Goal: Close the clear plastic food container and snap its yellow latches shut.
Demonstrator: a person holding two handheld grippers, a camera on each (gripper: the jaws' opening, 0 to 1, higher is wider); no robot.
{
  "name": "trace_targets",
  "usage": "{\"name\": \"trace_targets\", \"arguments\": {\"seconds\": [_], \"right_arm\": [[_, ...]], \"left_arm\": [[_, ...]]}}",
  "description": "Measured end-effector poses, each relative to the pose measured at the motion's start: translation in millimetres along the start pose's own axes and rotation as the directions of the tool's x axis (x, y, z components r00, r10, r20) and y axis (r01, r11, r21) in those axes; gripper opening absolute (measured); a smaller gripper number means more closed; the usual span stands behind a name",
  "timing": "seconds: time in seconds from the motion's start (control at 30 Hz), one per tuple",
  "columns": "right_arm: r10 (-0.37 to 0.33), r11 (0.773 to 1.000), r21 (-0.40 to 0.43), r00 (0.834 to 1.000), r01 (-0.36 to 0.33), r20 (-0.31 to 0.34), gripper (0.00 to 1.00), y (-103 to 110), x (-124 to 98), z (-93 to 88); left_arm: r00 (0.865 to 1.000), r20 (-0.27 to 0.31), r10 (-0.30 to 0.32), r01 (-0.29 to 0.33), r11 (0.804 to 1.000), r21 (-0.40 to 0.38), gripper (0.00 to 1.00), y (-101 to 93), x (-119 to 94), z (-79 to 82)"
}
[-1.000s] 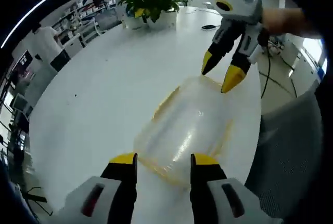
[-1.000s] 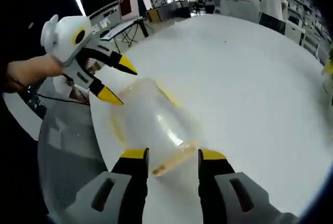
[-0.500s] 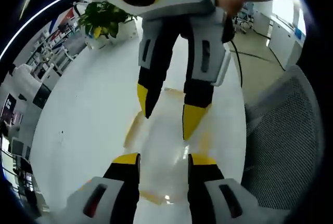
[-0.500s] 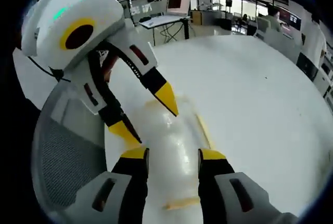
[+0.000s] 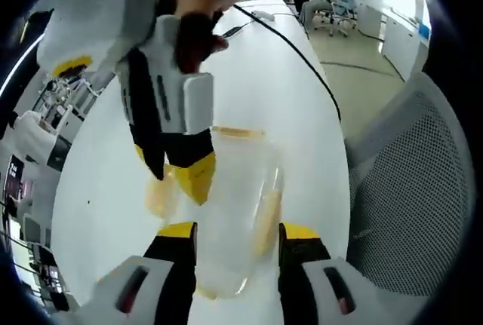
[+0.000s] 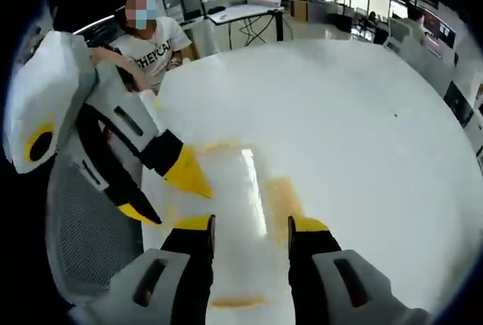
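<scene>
The clear plastic container (image 5: 235, 212) lies on the white table (image 5: 294, 91), with yellow latches (image 5: 266, 212) along its sides. My left gripper (image 5: 238, 233) is open, its jaws standing on either side of the container's near end. My right gripper (image 5: 175, 174) reaches down from the upper left, open, its yellow fingertips (image 5: 198, 180) at the container's left edge. In the right gripper view the container (image 6: 243, 189) runs between the jaws of my open right gripper (image 6: 249, 227). There my left gripper (image 6: 177, 204) comes in from the left with jaws spread beside the container.
A grey mesh chair (image 5: 411, 189) stands right at the table's edge, also seen as the chair (image 6: 75, 227). A black cable (image 5: 290, 38) runs over the far table. A person in a white T-shirt (image 6: 155, 38) sits beyond. Desks and monitors fill the background.
Both views have swung round. The right gripper has shifted from straight above the container to its left side in the left gripper view. The left gripper now sits lower and farther left in the right gripper view.
</scene>
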State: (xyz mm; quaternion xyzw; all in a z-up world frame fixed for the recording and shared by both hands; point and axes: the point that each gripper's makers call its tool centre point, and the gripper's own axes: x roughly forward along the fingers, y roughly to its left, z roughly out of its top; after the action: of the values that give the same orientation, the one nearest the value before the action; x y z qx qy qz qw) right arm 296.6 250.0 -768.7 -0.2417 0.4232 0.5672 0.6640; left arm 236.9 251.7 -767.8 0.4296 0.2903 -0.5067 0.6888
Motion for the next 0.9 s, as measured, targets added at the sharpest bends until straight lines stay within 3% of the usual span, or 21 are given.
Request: {"name": "trace_targets", "arguments": {"seconds": [0.27, 0.33, 0.4, 0.57, 0.9], "right_arm": [[0.076, 0.995, -0.047, 0.989, -0.083, -0.128, 0.37, -4, 10, -5.1], [0.138, 0.990, -0.007, 0.980, -0.140, -0.145, 0.36, 3, 12, -4.6], [0.130, 0.991, -0.005, 0.979, -0.132, -0.157, 0.37, 0, 15, -3.4], [0.162, 0.986, -0.006, 0.965, -0.167, -0.204, 0.36, 0, 17, -6.2], [0.182, 0.978, -0.044, 0.932, -0.206, -0.314, 0.33, 2, 19, -7.4]], "left_arm": [[0.998, -0.068, 0.017, -0.011, 0.995, 0.096, 0.40, -7.0, 16, -4.2], [0.997, -0.063, 0.038, -0.031, 0.993, 0.113, 0.40, -3.5, 17, -1.9], [0.998, -0.059, 0.039, -0.034, 0.997, 0.073, 0.40, -1.9, 16, -0.5], [0.997, -0.056, 0.056, -0.047, 0.987, 0.152, 0.40, -2.9, 19, -2.1], [0.996, -0.077, 0.054, -0.044, 0.990, 0.133, 0.38, -2.0, 19, -3.9]]}}
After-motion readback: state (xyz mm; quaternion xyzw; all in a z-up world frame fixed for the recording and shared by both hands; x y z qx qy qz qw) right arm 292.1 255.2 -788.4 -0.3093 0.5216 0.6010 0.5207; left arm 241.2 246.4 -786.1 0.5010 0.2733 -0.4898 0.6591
